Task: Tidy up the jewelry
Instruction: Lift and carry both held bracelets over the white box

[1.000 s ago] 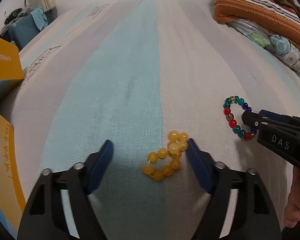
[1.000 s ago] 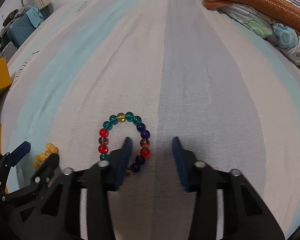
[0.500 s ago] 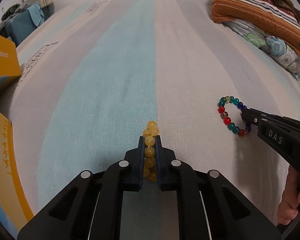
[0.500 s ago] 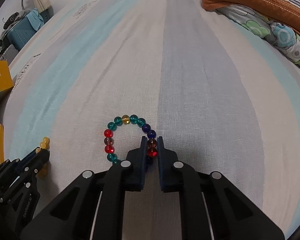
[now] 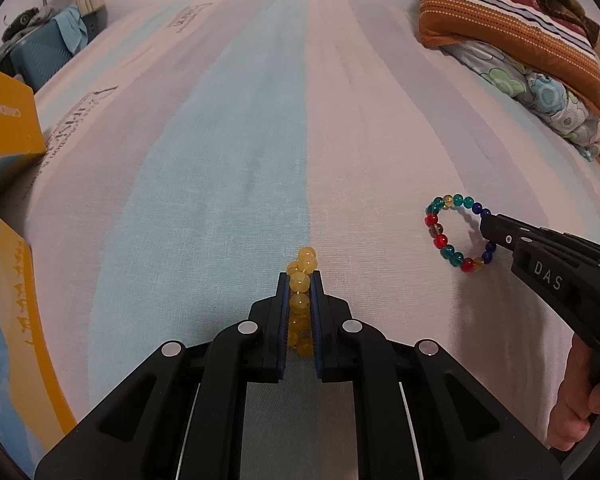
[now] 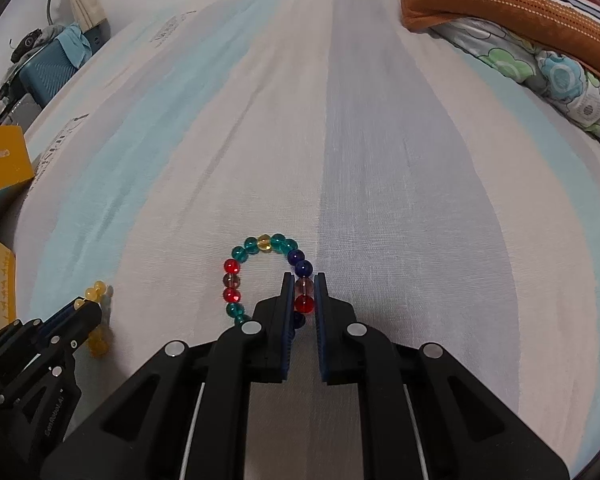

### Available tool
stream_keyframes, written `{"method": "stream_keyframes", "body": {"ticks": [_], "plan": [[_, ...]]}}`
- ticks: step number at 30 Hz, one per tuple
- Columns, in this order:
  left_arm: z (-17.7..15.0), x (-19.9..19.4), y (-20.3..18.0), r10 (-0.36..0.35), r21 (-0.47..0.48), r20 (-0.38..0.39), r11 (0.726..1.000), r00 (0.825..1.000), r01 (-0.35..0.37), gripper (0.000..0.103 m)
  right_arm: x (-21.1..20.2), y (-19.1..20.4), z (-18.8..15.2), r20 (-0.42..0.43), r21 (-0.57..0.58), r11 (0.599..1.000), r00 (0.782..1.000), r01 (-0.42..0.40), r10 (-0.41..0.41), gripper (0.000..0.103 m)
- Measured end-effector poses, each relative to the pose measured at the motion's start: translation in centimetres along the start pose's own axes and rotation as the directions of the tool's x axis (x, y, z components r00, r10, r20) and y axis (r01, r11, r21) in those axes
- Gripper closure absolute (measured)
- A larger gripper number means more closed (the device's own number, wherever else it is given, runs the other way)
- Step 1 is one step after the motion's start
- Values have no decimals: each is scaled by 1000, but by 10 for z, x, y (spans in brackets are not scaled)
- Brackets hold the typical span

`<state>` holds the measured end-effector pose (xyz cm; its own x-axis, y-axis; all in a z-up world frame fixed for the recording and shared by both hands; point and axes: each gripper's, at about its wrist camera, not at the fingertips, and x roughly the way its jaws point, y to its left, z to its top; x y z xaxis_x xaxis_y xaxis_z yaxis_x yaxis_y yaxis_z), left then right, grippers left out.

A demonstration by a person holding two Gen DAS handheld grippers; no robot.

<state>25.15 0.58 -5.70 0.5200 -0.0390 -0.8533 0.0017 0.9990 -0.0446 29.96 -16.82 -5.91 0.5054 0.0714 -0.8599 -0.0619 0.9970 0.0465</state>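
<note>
Two bead bracelets on striped bedsheet [image 5: 240, 140]: yellow bracelet [image 5: 300, 304], bunched, clamped by left gripper [image 5: 299, 280]; multicoloured bracelet [image 6: 260, 276], round loop, pinched by right gripper [image 6: 303, 280].

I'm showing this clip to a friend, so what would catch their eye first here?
Probably the two bead bracelets on the striped bedsheet: the left gripper pinches a bunched yellow bead bracelet, and the right gripper clamps one side of a multicoloured glass-bead bracelet. Folded patterned bedding sits far right.
</note>
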Motion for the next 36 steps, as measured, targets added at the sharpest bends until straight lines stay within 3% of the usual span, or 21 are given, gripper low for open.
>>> {"method": "stream_keyframes", "body": {"ticks": [22,36], "plan": [[-1,-95,22,50,-25,81,999,995,-48,94,-84,22,0,97,-38,999,995,-16,19,94],[-23,-166,86,132,-123,122,985,984,-117,94,-149,96,-11,160,-121,990,983,-74,93,94]]}}
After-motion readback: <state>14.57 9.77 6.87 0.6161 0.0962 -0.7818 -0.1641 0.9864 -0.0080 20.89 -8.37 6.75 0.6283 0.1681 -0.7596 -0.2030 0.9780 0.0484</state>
